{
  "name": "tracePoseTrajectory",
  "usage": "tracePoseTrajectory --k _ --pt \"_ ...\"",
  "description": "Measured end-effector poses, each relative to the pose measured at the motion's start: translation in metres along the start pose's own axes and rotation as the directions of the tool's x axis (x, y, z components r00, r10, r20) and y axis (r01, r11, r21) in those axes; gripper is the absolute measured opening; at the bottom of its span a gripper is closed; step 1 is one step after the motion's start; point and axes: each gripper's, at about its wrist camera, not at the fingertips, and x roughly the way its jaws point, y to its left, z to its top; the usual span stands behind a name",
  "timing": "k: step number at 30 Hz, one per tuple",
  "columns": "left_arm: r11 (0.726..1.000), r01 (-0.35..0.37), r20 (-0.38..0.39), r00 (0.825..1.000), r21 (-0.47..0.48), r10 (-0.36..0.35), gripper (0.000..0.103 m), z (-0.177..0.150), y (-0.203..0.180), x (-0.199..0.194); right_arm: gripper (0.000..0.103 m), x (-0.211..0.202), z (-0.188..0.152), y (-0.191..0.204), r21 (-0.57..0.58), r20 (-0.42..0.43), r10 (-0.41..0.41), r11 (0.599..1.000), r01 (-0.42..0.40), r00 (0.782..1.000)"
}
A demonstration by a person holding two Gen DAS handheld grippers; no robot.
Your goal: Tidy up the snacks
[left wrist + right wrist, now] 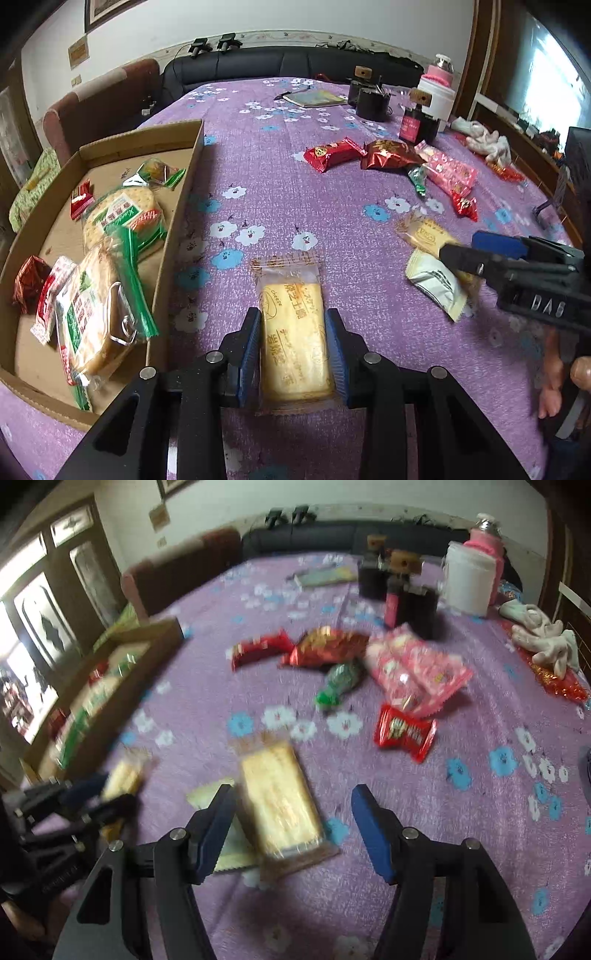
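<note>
My left gripper (293, 317) is shut on a clear-wrapped cheese biscuit packet (291, 325), which sits low over the purple flowered tablecloth (280, 184). To its left, a cardboard tray (184, 192) holds several snack packets. In the blurred right wrist view my right gripper (291, 801) stands open around a second biscuit packet (277, 797), which lies on the cloth close to the left finger. That packet partly covers a cream packet (231, 853). The left gripper (107, 792) shows at the left edge there. The right gripper (460, 245) reaches in from the right in the left wrist view.
Loose snacks lie mid-table: a red packet (258, 648), a red-gold one (325, 646), a green candy (340, 683), pink packets (417, 668) and a small red packet (404, 733). Dark jars (417, 605), a white canister (469, 583), a notebook (314, 98) and a cloth (543, 638) stand further back.
</note>
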Motion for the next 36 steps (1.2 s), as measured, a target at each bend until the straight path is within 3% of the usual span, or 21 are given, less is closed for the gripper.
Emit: tracePoseTrajectory --k 2,4,5,8,15,23,36 --pt "1.0 -0.009 0.002 1.0 0.015 0.009 0.037 0.001 -0.003 0.002 0.06 0.003 -0.002 0.009 -0.074 0.0 -0.048 0.996 0.048 0.999" --pt "1.0 0.014 0.006 1.0 0.0 -0.014 0.037 0.001 -0.001 0.002 0.045 0.003 -0.004 0.015 -0.11 0.006 -0.104 0.988 0.104 0.995" --pt "1.0 0.02 0.007 1.0 -0.007 -0.02 0.037 0.002 0.001 0.001 0.032 0.001 -0.003 0.015 -0.108 0.001 -0.095 0.99 0.095 0.995" --pt "0.999 0.028 0.024 0.999 -0.034 -0.027 0.036 0.001 0.006 -0.002 0.032 -0.002 -0.001 0.01 -0.087 0.014 -0.111 0.99 0.112 0.994" --pt "0.997 0.03 0.079 0.997 -0.064 -0.025 0.036 0.004 0.014 -0.016 0.032 -0.031 0.007 -0.004 0.014 0.146 -0.016 1.0 0.014 0.989" --pt "0.997 0.009 0.124 0.992 -0.082 0.002 0.037 0.011 0.023 -0.031 0.032 -0.033 0.009 -0.007 0.048 0.159 0.047 0.997 -0.055 0.986" --pt "0.992 -0.028 0.203 0.978 -0.121 0.052 0.037 0.019 0.052 -0.058 0.033 -0.038 0.007 0.019 0.02 0.169 0.224 0.973 -0.231 0.96"
